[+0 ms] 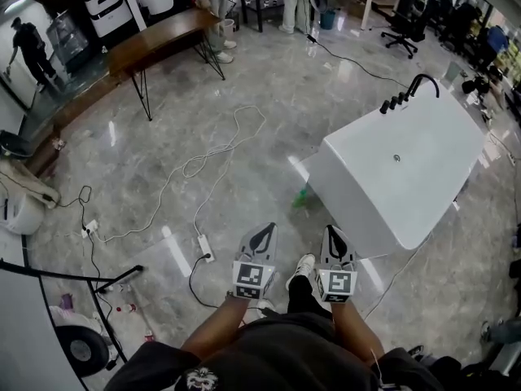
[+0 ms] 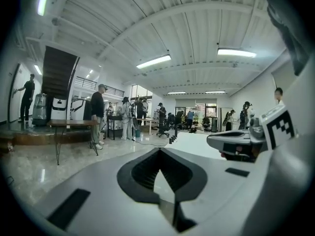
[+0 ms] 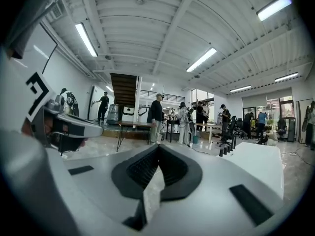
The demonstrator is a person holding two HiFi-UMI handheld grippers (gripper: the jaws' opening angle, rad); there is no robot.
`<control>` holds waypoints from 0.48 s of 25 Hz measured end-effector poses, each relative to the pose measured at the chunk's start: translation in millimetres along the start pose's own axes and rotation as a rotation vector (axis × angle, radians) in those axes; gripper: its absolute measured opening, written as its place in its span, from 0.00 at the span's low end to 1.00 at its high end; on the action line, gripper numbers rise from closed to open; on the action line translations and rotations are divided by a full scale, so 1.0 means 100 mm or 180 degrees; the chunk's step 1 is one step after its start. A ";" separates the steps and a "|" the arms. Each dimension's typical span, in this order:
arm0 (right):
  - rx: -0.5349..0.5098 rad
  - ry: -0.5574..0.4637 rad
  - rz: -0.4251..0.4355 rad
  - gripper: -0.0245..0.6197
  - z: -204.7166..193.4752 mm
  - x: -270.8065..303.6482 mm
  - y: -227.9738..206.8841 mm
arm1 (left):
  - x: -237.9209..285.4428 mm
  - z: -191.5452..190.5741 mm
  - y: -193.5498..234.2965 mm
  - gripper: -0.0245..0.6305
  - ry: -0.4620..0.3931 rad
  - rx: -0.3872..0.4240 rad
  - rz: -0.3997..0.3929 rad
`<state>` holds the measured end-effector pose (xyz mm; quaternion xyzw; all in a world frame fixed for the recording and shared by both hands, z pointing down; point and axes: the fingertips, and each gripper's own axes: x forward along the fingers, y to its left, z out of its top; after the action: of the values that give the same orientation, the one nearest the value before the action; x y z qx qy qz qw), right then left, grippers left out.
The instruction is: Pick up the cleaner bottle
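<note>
Two grippers, left gripper point(image 1: 264, 231) and right gripper point(image 1: 334, 233), sit side by side, both jaws pressed together with nothing between them. Open floor point(image 1: 244, 88) lies ahead and to the left. One white bathtub point(image 1: 407, 177) borders the right. One green cleaner bottle point(image 1: 301, 195), blurred, sits on the floor by the tub's near corner. One power strip point(image 1: 206, 248) lies left.

Bathtub point(image 1: 399, 177) showing white; floor point(image 1: 244, 72) carrying grey marbling; left tongs point(image 1: 264, 229) and right tongs point(image 1: 332, 231) showing pale grey, cubes point(image 1: 253, 278) wearing black-and-white squares.

The green cleaner bottle point(image 1: 301, 195) sits on the floor point(image 1: 244, 88) beside the white tub point(image 1: 407, 177).
</note>
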<state>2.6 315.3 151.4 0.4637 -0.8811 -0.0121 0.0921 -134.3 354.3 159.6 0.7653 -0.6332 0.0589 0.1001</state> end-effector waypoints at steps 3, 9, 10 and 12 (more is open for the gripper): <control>0.0013 0.0041 0.0018 0.06 -0.08 0.21 -0.14 | 0.28 0.02 0.02 0.05 -0.0003 0.0072 -0.0016; 0.0080 0.0102 -0.0015 0.06 -0.19 0.67 -0.63 | 0.97 0.07 -0.01 0.05 0.0081 0.0168 -0.0061; 0.0086 0.0108 -0.0015 0.06 -0.20 0.75 -0.73 | 1.09 0.10 -0.01 0.05 0.0085 0.0175 -0.0056; 0.0100 0.0124 0.0003 0.06 -0.21 0.90 -0.90 | 1.31 0.14 -0.01 0.05 0.0107 0.0195 -0.0030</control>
<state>30.3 191.5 175.7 0.4648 -0.8795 0.0107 0.1020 -109.0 225.9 174.8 0.7699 -0.6257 0.0906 0.0875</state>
